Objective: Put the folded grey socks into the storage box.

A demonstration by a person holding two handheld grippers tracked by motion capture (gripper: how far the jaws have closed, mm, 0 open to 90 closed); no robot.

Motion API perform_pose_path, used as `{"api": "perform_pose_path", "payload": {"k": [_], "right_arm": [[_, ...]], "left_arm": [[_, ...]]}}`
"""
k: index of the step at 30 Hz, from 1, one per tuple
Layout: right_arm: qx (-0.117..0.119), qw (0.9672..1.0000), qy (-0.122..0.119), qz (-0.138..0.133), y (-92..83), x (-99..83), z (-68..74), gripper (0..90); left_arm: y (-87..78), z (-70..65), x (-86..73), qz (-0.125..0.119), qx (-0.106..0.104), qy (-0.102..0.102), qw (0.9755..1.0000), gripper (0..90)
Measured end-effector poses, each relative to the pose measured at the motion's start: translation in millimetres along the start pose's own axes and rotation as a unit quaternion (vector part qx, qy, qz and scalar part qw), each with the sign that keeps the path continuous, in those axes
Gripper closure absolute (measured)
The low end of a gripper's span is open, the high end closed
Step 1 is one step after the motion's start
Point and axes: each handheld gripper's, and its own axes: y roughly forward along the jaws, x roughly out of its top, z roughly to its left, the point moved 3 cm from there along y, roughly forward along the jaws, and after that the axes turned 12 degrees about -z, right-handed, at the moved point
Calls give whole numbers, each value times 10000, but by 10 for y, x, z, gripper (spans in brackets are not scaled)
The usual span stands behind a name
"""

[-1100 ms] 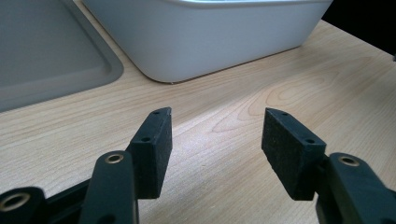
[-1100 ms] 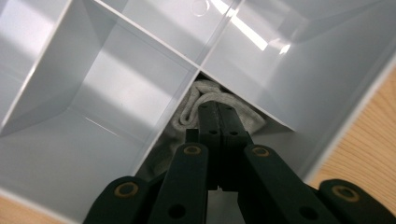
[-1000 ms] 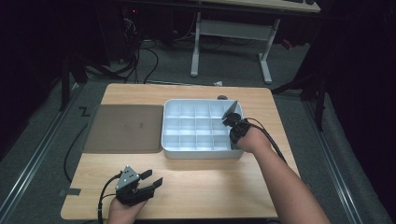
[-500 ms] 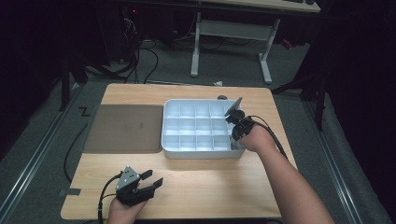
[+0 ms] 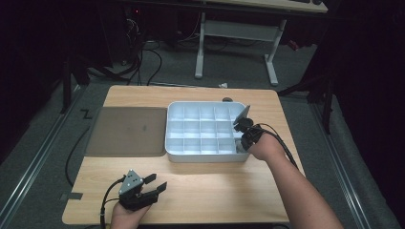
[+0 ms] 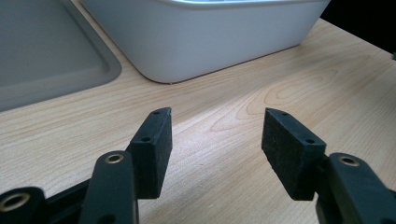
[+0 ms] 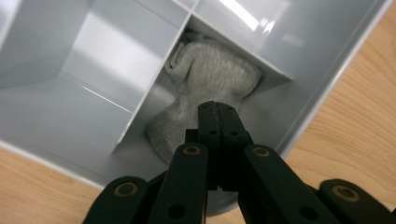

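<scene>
Right gripper (image 7: 218,109), jaws pressed together, dips into the bin's (image 5: 191,155) near-right corner cell, tips against a grey sock (image 7: 205,88) lying there. Left gripper (image 6: 215,133) rests spread wide on the table (image 5: 215,186).

Lab: wooden table (image 5: 267,183), floor cables (image 5: 143,64), dark surroundings.

Light wood table (image 5: 205,191), nothing fancy. A white divided bin (image 5: 206,155) sits on it, with a grey mat (image 5: 126,131) right beside.
</scene>
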Motion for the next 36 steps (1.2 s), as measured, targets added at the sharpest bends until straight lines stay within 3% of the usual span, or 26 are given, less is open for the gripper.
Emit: {"api": "perform_pose_path", "payload": {"k": [4,9,10,11,13,14,19,22,23,27,30,36], "right_arm": [[20,9999,149,49,21,-15,1,900],[42,9999,97,116,96,-43,15,900],[25,9995,264,191,100,-52,42,900],[53,9999,58,124,124,-50,21,900],[14,9994,259,221,145,-65,65,900],[39,9998,24,177,170,-65,41,900],[62,9998,64,170,159,-70,36,900],[63,9998,148,150,122,-71,41,850],[163,9998,112,39,61,-60,22,812],[270,9992,147,-272,-86,-13,11,801],[274,9977,235,-570,-253,30,-27,776],[156,9952,273,-931,-391,-22,-83,707]], "left_arm": [[2,1,-1,13,-14,5,10000,439],[-3,-1,4,-14,-1,-2,10000,439],[-3,-1,4,-14,0,-5,10000,439],[-2,-2,3,-12,-2,-5,10000,439],[-1,-8,1,2,-10,-1,10000,439],[0,-10,1,1,-12,2,10000,439],[1,-7,0,15,-13,-1,10000,439],[4,-8,-3,31,-21,2,10000,439],[8,-12,-5,36,-30,3,10000,439],[16,-20,-10,37,-29,18,10000,439],[13,-24,-8,38,-33,24,10000,439],[5,-13,-4,39,-23,6,10000,439]]}}
